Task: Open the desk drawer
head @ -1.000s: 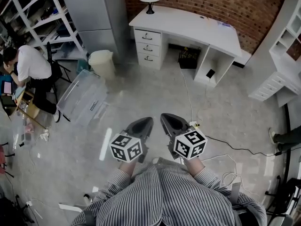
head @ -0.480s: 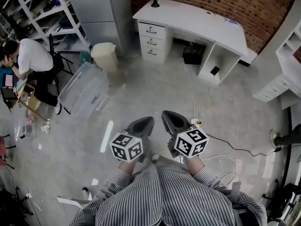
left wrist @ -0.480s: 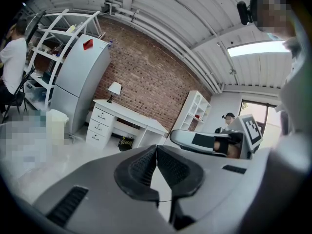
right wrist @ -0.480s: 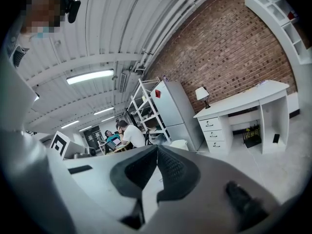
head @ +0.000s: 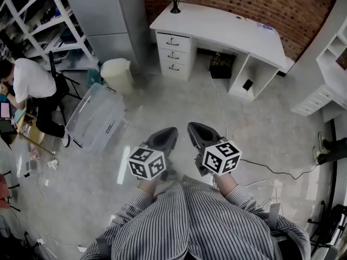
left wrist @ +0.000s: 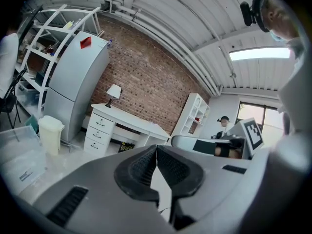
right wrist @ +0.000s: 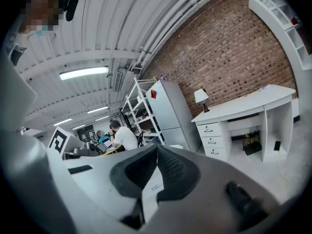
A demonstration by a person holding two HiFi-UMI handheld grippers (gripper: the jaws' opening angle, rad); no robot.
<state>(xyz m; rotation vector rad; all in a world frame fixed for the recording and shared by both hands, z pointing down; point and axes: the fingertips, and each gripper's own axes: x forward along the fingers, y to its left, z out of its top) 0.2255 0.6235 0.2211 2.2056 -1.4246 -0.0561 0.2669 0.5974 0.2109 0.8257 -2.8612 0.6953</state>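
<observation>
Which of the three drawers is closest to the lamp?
The top white drawer of the white desk, directly beneath its tabletop; the other two sit lower.

Left hand-held gripper [head: 167,136] and right hand-held gripper [head: 196,131] side by side before torso, both closed, empty.

Left gripper [head: 170,131], right gripper [head: 193,127] farther forward
</observation>
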